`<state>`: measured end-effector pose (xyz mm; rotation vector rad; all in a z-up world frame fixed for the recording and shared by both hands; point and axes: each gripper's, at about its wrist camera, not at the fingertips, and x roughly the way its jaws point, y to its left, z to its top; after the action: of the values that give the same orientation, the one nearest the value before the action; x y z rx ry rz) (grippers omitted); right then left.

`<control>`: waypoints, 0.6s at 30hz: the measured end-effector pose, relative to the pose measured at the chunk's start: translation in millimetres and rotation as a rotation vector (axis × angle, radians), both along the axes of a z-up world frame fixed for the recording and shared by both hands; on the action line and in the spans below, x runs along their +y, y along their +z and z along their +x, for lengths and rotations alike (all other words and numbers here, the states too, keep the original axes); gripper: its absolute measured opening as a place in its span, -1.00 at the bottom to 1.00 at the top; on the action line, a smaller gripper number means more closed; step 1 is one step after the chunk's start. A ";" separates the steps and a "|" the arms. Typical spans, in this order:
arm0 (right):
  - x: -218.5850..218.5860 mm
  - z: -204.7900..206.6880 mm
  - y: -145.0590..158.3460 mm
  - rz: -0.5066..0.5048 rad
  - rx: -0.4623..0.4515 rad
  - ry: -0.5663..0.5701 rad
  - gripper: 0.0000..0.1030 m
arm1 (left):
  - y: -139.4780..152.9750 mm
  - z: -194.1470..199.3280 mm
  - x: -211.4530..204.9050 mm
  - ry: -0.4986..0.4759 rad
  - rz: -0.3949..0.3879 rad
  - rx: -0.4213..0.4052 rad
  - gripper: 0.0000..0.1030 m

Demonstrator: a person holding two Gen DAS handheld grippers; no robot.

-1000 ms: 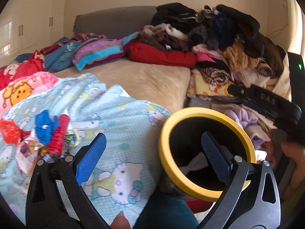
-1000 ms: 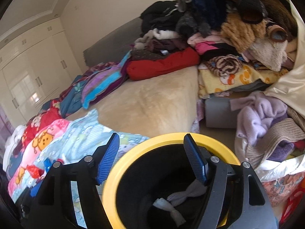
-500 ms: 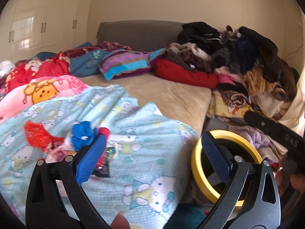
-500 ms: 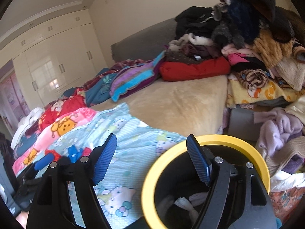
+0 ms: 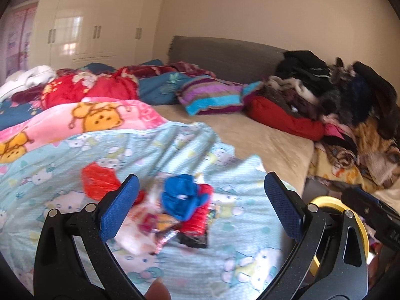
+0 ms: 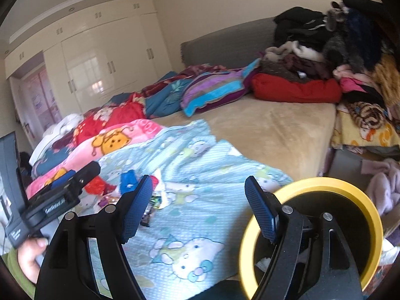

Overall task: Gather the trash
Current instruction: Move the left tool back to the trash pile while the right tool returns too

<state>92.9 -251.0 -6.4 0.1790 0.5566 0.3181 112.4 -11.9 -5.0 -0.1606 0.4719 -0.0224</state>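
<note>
A small heap of trash lies on the light blue cartoon blanket (image 5: 175,150): a crumpled blue wrapper (image 5: 182,197), a red plastic wrapper (image 5: 98,182), a red ribbed piece (image 5: 198,223), white tissue (image 5: 135,240) and shiny sweet wrappers. My left gripper (image 5: 201,200) hovers just short of the heap, open, with nothing between its pads. My right gripper (image 6: 198,195) is open and empty too, over the blanket (image 6: 200,215), with the heap (image 6: 127,182) to its left. The yellow-rimmed black bin (image 6: 325,182) stands beside the bed at the right, with white scraps inside, and its rim (image 5: 363,227) shows in the left wrist view.
A tan bedsheet (image 6: 275,130) lies beyond the blanket. Pink and red blankets (image 5: 87,117) and striped bedding (image 5: 212,97) lie at the left and back. A tall pile of clothes (image 5: 350,100) fills the right. White wardrobes (image 6: 100,62) line the far wall. A hand (image 6: 30,255) holds the left tool.
Both views have swung left, away from the bin and toward the heap of trash. The bin has slid to the right edge, and the heap now sits between the left fingers in view.
</note>
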 end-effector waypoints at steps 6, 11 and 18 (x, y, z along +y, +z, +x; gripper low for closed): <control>41.6 16.4 -4.4 -0.024 0.021 0.086 0.43 | -0.6 2.4 40.9 0.093 -0.031 0.000 0.78; 77.8 31.1 -10.9 -0.067 0.038 0.157 0.43 | -5.1 5.5 78.0 0.173 -0.067 0.018 0.78; 119.3 66.4 -23.0 -0.083 0.107 0.256 0.43 | -17.9 19.1 121.1 0.219 -0.113 0.088 0.78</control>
<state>159.4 -131.7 -29.3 0.0443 0.6994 0.5357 131.4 109.2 -22.9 -0.3250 0.5386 0.1735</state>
